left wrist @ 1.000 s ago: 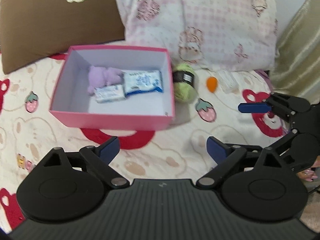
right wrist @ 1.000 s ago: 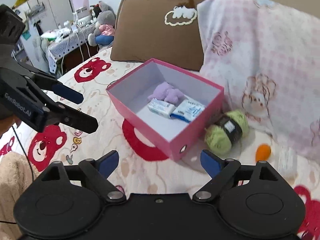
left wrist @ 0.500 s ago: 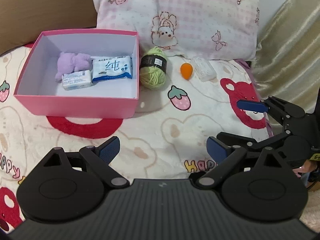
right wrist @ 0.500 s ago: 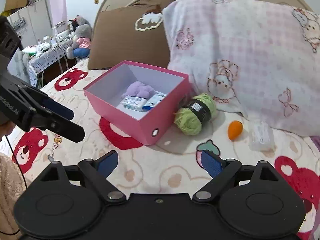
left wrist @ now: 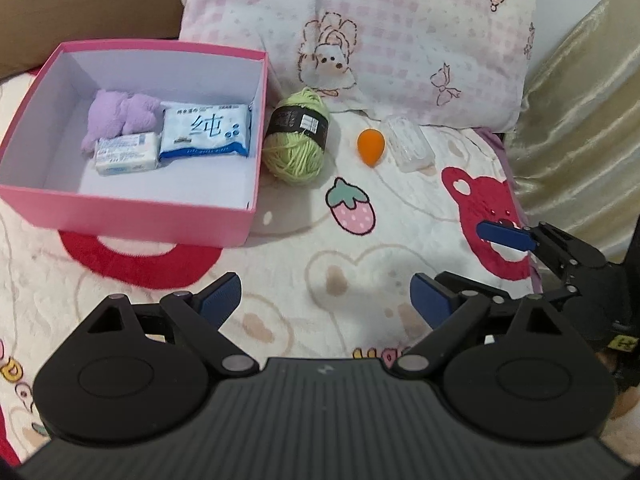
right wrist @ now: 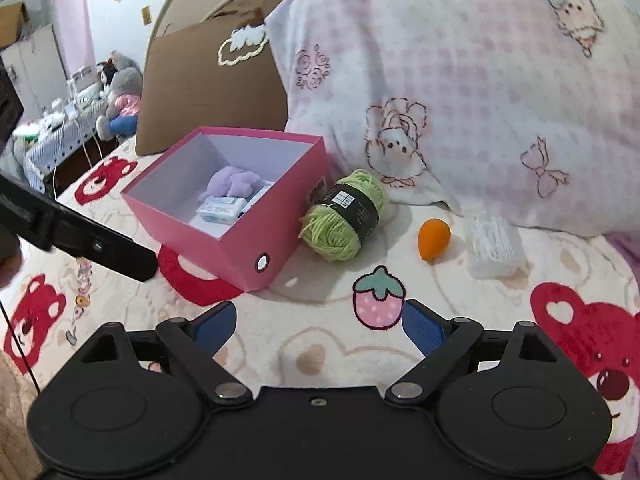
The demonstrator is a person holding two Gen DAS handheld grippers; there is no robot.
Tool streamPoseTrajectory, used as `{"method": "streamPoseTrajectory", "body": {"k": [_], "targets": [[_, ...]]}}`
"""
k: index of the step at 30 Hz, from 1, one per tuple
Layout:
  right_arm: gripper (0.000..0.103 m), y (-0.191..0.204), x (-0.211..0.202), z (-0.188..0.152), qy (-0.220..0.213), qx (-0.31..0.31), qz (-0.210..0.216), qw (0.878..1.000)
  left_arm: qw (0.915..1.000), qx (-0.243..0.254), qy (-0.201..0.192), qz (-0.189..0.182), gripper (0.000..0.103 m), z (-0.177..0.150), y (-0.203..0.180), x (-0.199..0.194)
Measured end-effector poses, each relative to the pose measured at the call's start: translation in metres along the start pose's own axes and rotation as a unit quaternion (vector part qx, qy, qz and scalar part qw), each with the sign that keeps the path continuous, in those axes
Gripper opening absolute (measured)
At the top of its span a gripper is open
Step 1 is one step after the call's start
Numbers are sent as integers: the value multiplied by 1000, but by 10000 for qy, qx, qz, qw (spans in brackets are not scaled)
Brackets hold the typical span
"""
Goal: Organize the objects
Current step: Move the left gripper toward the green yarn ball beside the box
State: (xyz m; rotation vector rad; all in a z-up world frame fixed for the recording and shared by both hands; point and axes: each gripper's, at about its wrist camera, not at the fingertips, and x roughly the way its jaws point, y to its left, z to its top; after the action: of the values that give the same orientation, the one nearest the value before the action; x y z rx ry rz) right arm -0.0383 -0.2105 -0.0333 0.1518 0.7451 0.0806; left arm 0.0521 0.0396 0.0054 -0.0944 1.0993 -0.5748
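Note:
A pink box (left wrist: pixel 120 212) (right wrist: pixel 240 260) on the bed holds a purple plush (left wrist: pixel 120 118), a small tissue pack (left wrist: pixel 126 154) and a larger blue pack (left wrist: pixel 206 134). Right of it lie a green yarn ball (left wrist: pixel 298 148) (right wrist: pixel 340 220), an orange egg-shaped sponge (left wrist: pixel 371 146) (right wrist: pixel 434 238) and a clear plastic case (left wrist: pixel 410 148) (right wrist: pixel 496 246). My left gripper (left wrist: pixel 326 294) hovers over the bedspread short of the yarn; its jaws are closing slightly, with nothing between them. My right gripper (right wrist: pixel 319 322) stands open and empty, nearer the strawberry print.
A pink checked pillow (left wrist: pixel 400 40) and a brown pillow (right wrist: pixel 208 92) lean behind the objects. A gold curtain (left wrist: pixel 580 120) borders the bed on the right. Plush toys (right wrist: pixel 120 100) and a cluttered table stand beyond the bed's far left side.
Both hands have come down and moved closer to the objects and to the right; the box has slid left in both views. Nothing was taken hold of.

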Motion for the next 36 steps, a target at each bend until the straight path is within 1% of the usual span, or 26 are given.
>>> {"method": "streamPoseTrajectory", "body": {"k": [3, 5, 8, 11, 16, 19, 20, 21, 22, 24, 27, 28, 30, 34, 36], "targets": [[92, -3, 1, -1, -165, 19, 37, 9999, 9997, 173, -111, 103, 91, 3, -9, 10], [92, -4, 7, -4, -190, -9, 58, 9998, 9993, 243, -141, 230, 91, 6, -14, 18], [92, -11, 28, -6, 48, 139, 133, 9998, 9983, 329, -195, 437, 91, 9, -22, 31], [92, -14, 46, -6, 103, 176, 284, 9994, 9972, 454, -304, 515, 90, 13, -27, 43], [92, -5, 70, -4, -19, -336, 279, 9990, 9950, 632, -558, 536, 90, 23, -38, 60], [92, 2, 80, 0, -95, -728, 161, 9972, 9939, 729, -688, 470, 88, 34, -44, 72], [92, 3, 82, 1, -168, -880, 135, 9959, 9932, 787, -718, 459, 87, 37, -46, 76], [92, 3, 84, 2, -238, -969, 122, 9949, 9922, 858, -772, 476, 82, 42, -47, 80], [92, 2, 87, 4, -297, -1012, 87, 9944, 9912, 911, -799, 528, 79, 46, -49, 85], [92, -2, 92, 7, -362, -989, 24, 9944, 9910, 936, -741, 613, 79, 56, -49, 96], [92, -10, 100, 10, -394, -925, 85, 9949, 9927, 954, -591, 435, 69, 72, -45, 112], [92, -12, 103, 10, -391, -933, 62, 9948, 9931, 952, -517, 448, 66, 77, -44, 117], [92, -16, 111, 10, -348, -862, -40, 9957, 9923, 997, -425, 598, 64, 86, -44, 128], [92, -28, 123, 12, -426, -442, 211, 9979, 9902, 1147, -226, 767, 63, 100, -44, 145], [92, -29, 131, 13, -437, -350, 306, 9980, 9894, 1189, -185, 818, 63, 104, -44, 150]]}}
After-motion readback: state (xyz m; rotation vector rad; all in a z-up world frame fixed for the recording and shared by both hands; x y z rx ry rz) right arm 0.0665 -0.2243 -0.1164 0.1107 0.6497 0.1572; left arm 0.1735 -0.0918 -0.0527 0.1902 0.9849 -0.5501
